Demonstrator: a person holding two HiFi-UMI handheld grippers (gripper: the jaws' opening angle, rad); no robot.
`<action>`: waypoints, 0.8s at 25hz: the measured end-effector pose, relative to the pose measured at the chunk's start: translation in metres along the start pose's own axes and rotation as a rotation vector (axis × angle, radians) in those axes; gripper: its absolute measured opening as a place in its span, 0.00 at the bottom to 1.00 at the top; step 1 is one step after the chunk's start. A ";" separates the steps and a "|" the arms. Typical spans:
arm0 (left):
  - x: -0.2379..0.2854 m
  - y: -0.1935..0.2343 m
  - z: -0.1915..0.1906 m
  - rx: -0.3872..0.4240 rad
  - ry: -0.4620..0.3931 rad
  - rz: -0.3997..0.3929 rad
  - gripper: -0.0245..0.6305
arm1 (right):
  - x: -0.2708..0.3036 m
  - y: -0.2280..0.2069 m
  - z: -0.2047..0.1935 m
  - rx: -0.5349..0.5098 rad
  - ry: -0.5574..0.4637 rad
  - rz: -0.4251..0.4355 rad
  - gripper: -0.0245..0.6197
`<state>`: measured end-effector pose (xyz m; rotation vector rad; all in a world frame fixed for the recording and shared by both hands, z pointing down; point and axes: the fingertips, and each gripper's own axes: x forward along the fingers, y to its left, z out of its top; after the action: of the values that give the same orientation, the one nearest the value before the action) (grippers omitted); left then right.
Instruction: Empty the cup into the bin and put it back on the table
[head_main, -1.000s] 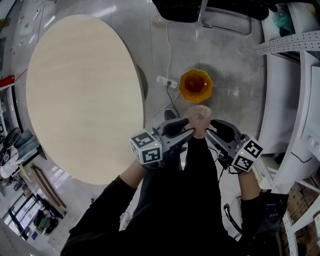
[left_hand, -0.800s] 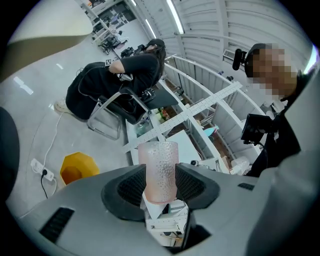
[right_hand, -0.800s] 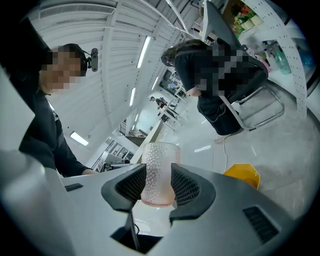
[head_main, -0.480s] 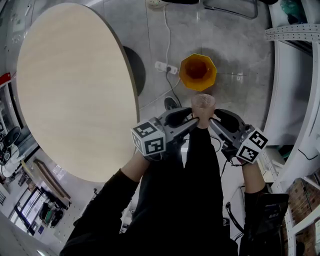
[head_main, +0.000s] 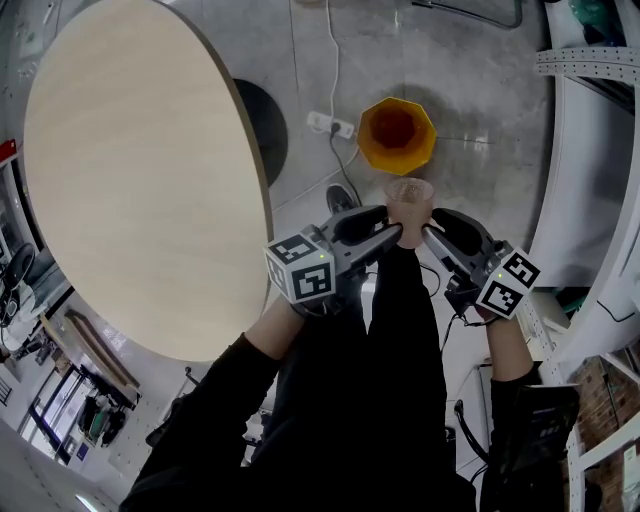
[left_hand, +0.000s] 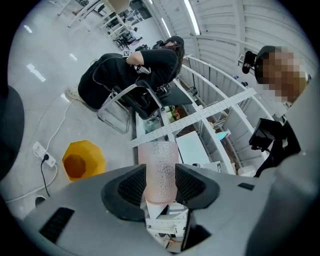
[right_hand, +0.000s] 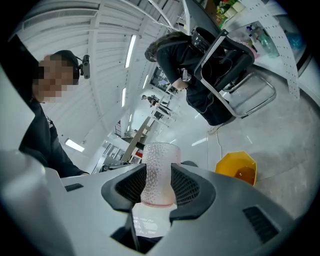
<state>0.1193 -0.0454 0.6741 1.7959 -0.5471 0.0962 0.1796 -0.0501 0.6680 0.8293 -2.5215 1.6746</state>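
A pinkish, dimpled translucent cup (head_main: 408, 196) is held upright over the floor, in front of the person's legs. My left gripper (head_main: 386, 231) is shut on its left side and my right gripper (head_main: 427, 232) on its right side. In the left gripper view the cup (left_hand: 159, 169) stands clamped between the dark pads of the left gripper (left_hand: 160, 184). The right gripper view shows the same cup (right_hand: 160, 170) clamped in the right gripper (right_hand: 157, 184). The yellow bin (head_main: 397, 132) stands on the floor just beyond the cup. The round wooden table (head_main: 130, 170) lies to the left.
A white power strip (head_main: 332, 124) and its cable lie on the floor beside the bin. The table's dark base (head_main: 262, 118) is near it. White shelving (head_main: 590, 150) lines the right side. A person sits on a chair (left_hand: 135, 80) beyond the bin.
Both grippers keep their hold on the cup. The view has drifted, so the table sits further left and the bin and cup sit higher in the frame.
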 end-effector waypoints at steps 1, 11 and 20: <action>0.001 0.001 -0.001 -0.007 0.001 0.002 0.33 | 0.000 -0.001 -0.001 0.005 0.001 -0.003 0.29; 0.004 0.009 -0.009 -0.061 0.049 0.019 0.33 | 0.000 -0.009 -0.009 0.039 0.032 -0.022 0.29; 0.008 0.012 -0.007 -0.112 0.062 0.035 0.33 | 0.001 -0.015 -0.006 0.098 0.031 -0.039 0.29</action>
<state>0.1233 -0.0439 0.6901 1.6694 -0.5296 0.1429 0.1835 -0.0493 0.6837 0.8459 -2.4051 1.7966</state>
